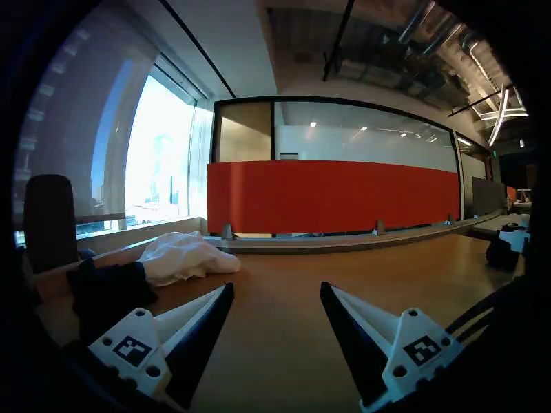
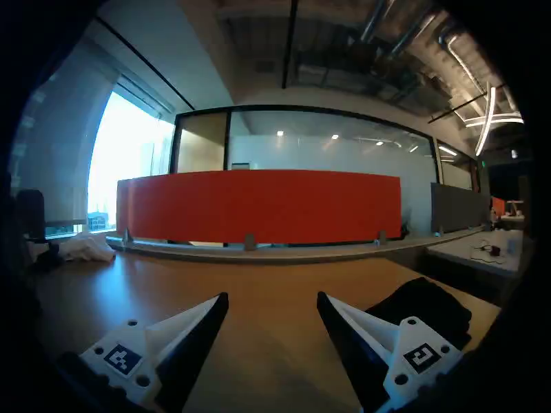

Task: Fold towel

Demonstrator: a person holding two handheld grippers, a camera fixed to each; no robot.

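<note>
Left hand-held gripper (image 1: 276, 285) and right hand-held gripper (image 2: 273, 294) hover level above desk (image 1: 386, 261), agape, empty

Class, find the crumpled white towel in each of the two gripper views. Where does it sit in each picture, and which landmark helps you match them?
Left gripper view: the white towel lies left of centre on the wooden desk, fairly near.
Right gripper view: the white towel looks small, at the far left of the desk.
Shared landmark: the red panel along the desk's back edge.
</note>
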